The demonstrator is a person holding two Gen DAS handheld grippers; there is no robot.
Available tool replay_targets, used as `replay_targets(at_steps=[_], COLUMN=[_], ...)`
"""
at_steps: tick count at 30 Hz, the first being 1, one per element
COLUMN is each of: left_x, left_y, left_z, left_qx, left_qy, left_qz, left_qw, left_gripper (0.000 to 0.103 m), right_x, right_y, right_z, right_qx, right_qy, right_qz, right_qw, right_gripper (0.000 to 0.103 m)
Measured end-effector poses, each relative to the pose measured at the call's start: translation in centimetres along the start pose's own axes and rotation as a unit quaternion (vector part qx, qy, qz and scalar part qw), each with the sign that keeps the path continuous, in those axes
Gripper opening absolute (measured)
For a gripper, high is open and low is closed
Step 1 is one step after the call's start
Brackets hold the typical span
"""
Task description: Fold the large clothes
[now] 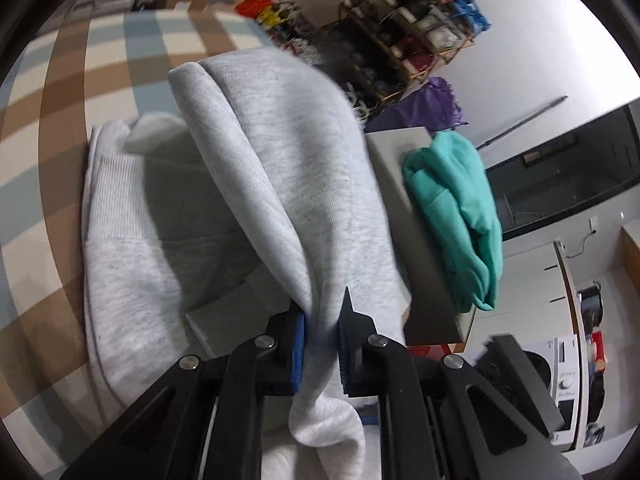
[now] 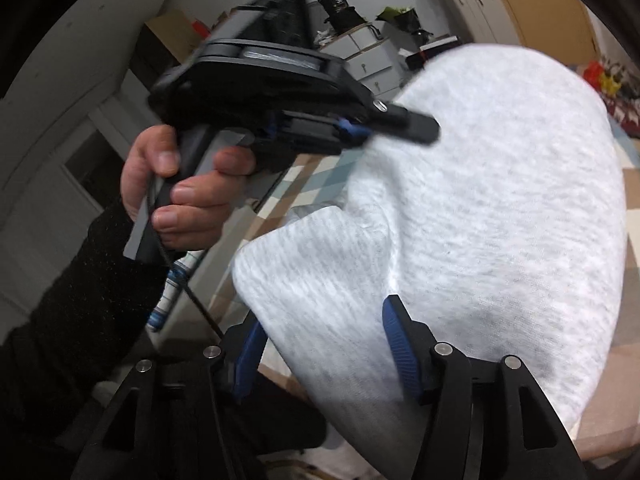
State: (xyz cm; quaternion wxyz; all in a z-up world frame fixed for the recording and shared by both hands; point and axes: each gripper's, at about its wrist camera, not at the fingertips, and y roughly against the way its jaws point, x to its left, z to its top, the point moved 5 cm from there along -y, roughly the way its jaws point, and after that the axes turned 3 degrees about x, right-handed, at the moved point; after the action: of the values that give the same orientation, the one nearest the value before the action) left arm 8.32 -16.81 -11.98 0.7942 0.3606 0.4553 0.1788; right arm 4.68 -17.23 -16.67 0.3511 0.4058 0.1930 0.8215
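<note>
A large light grey sweatshirt (image 1: 256, 184) lies partly on a checked tablecloth (image 1: 64, 92), with its ribbed hem at the left. My left gripper (image 1: 320, 340) is shut on a bunched fold of it and lifts that fold off the table. In the right wrist view the same sweatshirt (image 2: 500, 208) hangs in a big raised fold. My right gripper (image 2: 324, 356) has its blue pads on either side of a thick fold of grey cloth and grips it. The left gripper, held in a hand (image 2: 176, 192), shows at the upper left of that view, its tip at the cloth.
A folded teal garment (image 1: 456, 208) lies on a grey board (image 1: 424, 276) right of the sweatshirt. A wooden rack of small items (image 1: 404, 28) and a purple cloth (image 1: 424, 108) stand beyond. White drawers (image 2: 372, 64) stand behind the table.
</note>
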Motion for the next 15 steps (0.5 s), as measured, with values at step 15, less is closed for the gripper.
replay_targets(at_steps=[15], left_x=[3.6], left_y=[2.2], left_z=[-2.7], left_qx=[-0.021], left_qy=[0.023], left_qz=[0.009], left_qw=[0.9995], left_gripper=[0.003], right_x=[-0.2], right_y=[-5.8], right_z=[1.0], right_qx=[0.105], right_qy=[-0.064], right_qz=[-0.013], right_qw=[0.992], right_gripper=[0.051])
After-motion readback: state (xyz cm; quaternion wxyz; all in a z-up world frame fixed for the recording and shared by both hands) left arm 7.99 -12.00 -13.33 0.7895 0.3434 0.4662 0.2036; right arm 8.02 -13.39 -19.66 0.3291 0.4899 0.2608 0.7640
